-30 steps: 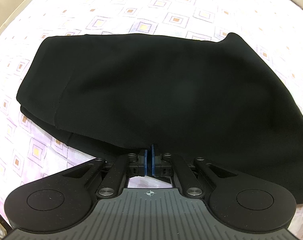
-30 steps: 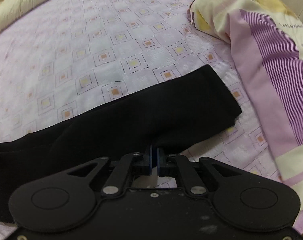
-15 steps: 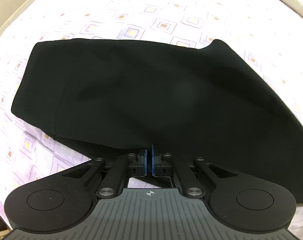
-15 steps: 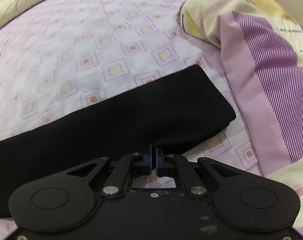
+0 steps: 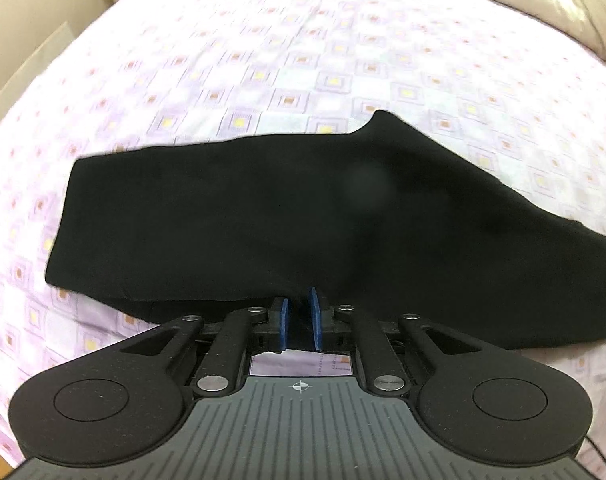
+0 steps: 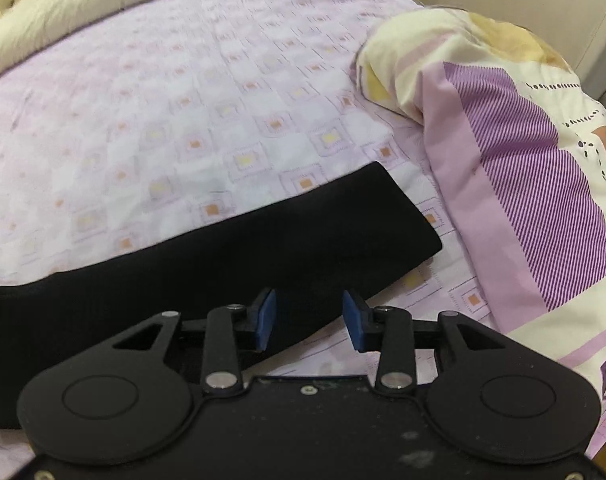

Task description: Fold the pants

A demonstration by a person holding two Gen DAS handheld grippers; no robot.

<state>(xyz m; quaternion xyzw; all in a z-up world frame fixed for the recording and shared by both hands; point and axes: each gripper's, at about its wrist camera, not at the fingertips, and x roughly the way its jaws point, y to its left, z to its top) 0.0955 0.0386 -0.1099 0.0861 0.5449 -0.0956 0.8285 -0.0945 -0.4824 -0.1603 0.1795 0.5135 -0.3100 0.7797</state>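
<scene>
Black pants [image 5: 263,220] lie folded lengthwise on the bed [image 5: 263,60], on its lilac sheet with square print; the wide waist part is in the left wrist view and the leg end [image 6: 383,220] in the right wrist view, near a striped purple pillow [image 6: 523,180]. Left gripper [image 5: 299,318] jaws have just been opening to a narrow gap, cloth edge between the blue pads, not pinched. Right gripper [image 6: 310,320] jaws have just been opening too, now clearly apart and released, pants edge lying loose between them.
</scene>
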